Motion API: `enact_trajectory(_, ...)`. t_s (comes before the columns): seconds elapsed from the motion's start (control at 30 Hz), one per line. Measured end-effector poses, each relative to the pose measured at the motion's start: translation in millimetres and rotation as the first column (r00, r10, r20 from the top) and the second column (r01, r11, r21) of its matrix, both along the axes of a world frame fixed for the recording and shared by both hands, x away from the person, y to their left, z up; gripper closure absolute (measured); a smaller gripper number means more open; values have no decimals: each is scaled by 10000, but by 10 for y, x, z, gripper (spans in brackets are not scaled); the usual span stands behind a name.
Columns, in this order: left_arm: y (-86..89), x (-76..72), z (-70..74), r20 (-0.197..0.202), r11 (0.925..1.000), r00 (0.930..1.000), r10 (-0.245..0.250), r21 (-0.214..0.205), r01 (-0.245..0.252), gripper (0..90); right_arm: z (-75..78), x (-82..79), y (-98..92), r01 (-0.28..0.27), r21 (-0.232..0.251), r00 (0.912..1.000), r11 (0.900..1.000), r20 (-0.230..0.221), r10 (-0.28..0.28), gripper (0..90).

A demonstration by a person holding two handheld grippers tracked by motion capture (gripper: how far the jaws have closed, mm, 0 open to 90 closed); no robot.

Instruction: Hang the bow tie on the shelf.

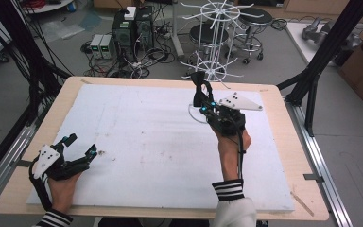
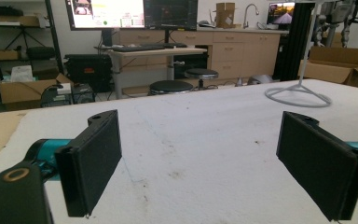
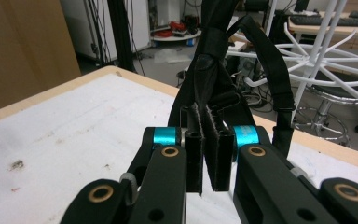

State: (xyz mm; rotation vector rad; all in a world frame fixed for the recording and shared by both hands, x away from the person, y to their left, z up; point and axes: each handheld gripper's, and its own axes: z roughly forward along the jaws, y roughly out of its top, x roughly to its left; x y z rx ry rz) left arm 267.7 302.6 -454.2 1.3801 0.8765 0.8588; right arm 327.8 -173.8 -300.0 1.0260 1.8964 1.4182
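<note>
Two hand-held grippers are at work: nearest, at about 8 o'clock on the surface (image 1: 137, 142), the left hand-held gripper (image 1: 78, 146) rests with its jaws spread wide on nothing, while farther off at about 1 o'clock the right hand-held gripper (image 1: 199, 97) is clamped on a black strap (image 3: 209, 93), held up above the white mat just short of the white wire rack (image 1: 215, 33) beyond the far edge. To do this well, I judge the strap's loop should be kept pinched high and carried steadily toward a rack arm, the free gripper ready to spread it. What the strap belongs to is hard to make out, its lower end is hidden behind the jaws, and the rack's base is partly cut off.
</note>
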Motion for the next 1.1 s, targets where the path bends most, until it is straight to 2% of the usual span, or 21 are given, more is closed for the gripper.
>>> enact_trajectory(0.33,3,1,0,-13,10000,10000,4,12,-4,142,-72,129,35,228,-509,9991,9984,-352,-246,868)
enact_trajectory(1.1,2,1,0,-17,10000,10000,1,11,-1,143,-204,351,-8,441,-690,9945,9966,-919,-504,868)
